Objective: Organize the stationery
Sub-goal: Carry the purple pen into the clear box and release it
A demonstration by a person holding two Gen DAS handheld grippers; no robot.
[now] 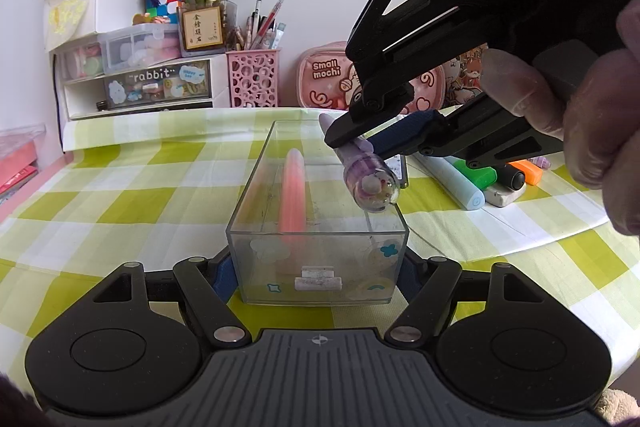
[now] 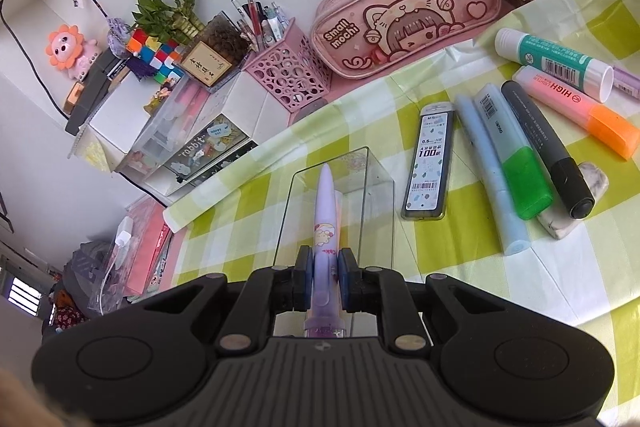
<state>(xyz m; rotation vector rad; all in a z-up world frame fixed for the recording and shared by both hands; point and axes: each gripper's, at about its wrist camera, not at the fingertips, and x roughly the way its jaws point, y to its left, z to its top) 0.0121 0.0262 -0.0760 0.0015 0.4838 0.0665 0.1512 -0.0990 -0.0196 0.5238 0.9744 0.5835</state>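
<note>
Left tongs (image 1: pixel 318 271) are gripping the near end of the clear box (image 1: pixel 320 227), their blue pads pressing on its two side walls. Sitting on the green-checked worktop (image 1: pixel 120 195), the box is running lengthwise away from the left wrist camera, with a pink pen (image 1: pixel 292 191) lying along its floor.

Right tongs (image 2: pixel 325 275) are clamped on the purple pen (image 2: pixel 326 215), pads squeezing the barrel near its back end. That pen is pointing forward between the fingers, tip out ahead, and hanging over the open box, tilted with its clear cap end lower toward the box's near right corner in the left view. It is not touching the box as far as the pictures show.

Right of the box, highlighters (image 2: pixel 520 179), a lead case (image 2: pixel 428 163), a glue stick (image 2: pixel 556 59) and an eraser (image 2: pixel 576 203) are lying on the worktop, well apart from both tongs.
</note>
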